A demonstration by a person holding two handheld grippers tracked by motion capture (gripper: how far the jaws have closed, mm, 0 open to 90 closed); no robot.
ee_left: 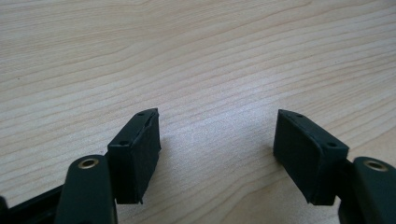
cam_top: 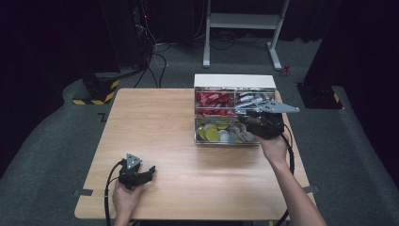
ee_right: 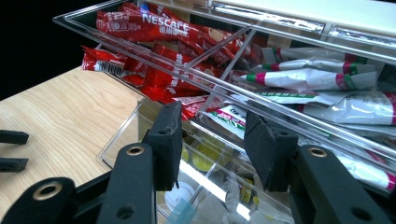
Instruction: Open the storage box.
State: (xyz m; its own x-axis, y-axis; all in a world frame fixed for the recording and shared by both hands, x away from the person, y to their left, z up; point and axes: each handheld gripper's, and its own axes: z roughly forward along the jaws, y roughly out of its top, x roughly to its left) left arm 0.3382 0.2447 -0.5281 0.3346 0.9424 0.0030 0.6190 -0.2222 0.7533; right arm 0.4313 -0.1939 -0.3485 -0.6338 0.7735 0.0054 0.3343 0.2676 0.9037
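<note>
The left hand-held gripper (cam_top: 149,170) rests low on the bench (cam_top: 164,141) at about seven o'clock, well apart from the work. Its jaws stand wide with nothing but bare wood between them, as its own view shows (ee_left: 217,154). It looks parked there to stay clear while the other hand works.

The clear box (cam_top: 234,113) sits at the bench's one o'clock corner, near the far edge, its white lid raised behind it. Dividers split it so each kind of item keeps its own place: red sachets (cam_top: 214,100) in the back-left compartment, white sachets (cam_top: 249,99) in the back-right, and yellow and white capsules (cam_top: 214,134) in the front row.

The right hand-held gripper (cam_top: 244,120) is over the box's front-right part, the hand behind it at four o'clock. In the right gripper view its jaws (ee_right: 212,140) stand at their narrowest, a gap left between the pads. They straddle a clear partition, with a white sachet (ee_right: 229,117) just beyond the tips. Whether the pads pinch the wall or a packet cannot be told. The reach from the near side probably suits lifting something out of the front row.
</note>
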